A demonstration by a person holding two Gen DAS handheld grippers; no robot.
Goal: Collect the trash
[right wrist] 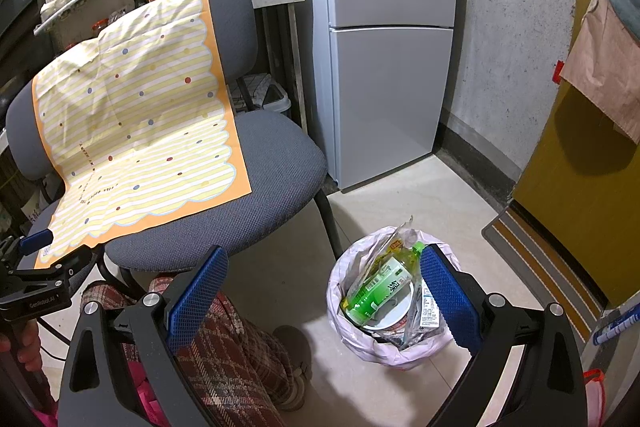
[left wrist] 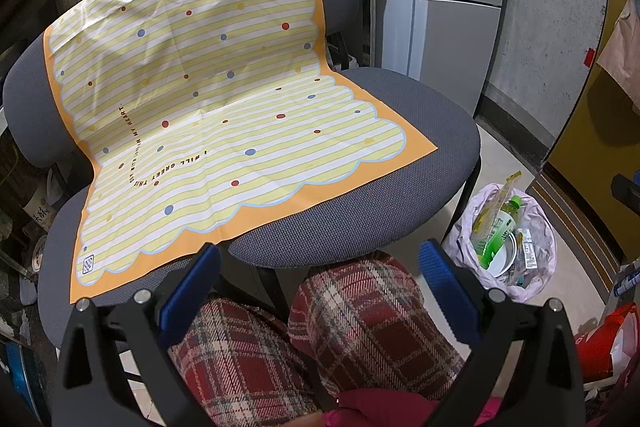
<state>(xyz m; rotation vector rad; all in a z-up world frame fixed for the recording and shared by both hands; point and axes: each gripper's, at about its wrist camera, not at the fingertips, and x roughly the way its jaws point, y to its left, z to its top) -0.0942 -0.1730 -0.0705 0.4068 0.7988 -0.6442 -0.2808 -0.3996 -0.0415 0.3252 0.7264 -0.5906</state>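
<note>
Both my tools, left tool and right tool, gape empty; trash sits heaped in the floor bin, where the leaning bottle may topple out if nudged.

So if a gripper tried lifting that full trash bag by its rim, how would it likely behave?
The trash bag is thin, crinkled plastic, so it probably sags and stretches. The green bottle and wrappers stand above the rim and could spill if it tilts.
</note>
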